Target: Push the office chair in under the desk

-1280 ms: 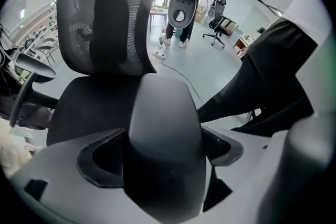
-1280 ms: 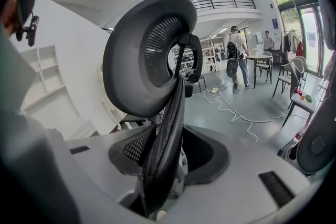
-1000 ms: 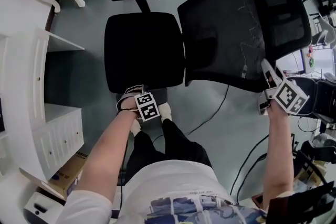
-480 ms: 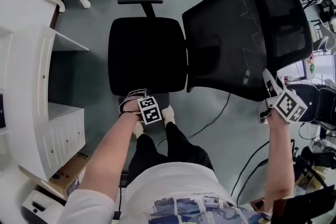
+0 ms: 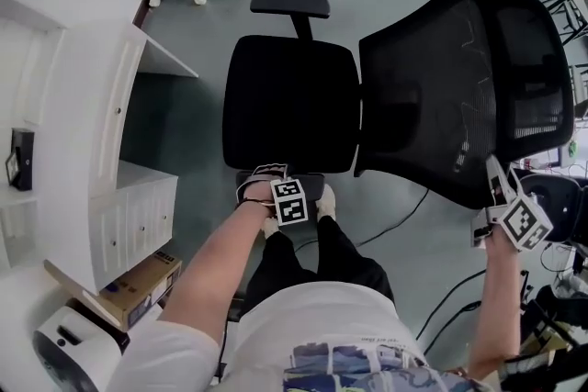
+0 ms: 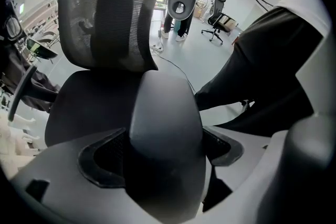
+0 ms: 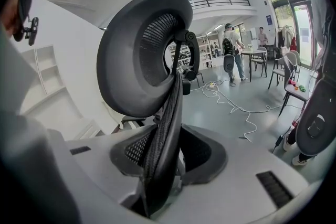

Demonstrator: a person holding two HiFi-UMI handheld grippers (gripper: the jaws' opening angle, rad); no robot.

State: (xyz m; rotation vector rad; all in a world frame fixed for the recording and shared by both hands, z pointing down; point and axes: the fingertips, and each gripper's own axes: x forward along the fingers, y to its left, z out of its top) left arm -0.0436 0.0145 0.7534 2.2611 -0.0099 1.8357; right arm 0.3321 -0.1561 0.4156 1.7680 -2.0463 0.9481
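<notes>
Office chair [image 5: 289,101] is not yet under desk [image 5: 46,87], which lies well left of both grippers. Left gripper [image 5: 274,184] clamps the armrest [image 6: 165,128]; right gripper [image 5: 496,190] pinches the backrest edge [image 7: 163,128]. Risks: seat swivels instead of rolling; mesh slips from right fingers; floor cable [image 5: 395,218] snags a caster.

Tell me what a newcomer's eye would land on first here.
The black office chair fills the middle of the head view, its big mesh backrest spreading to the right. Both grippers are clamped on it: the left gripper on the near armrest, the right gripper on the backrest's edge. A white desk runs along the left.
</notes>
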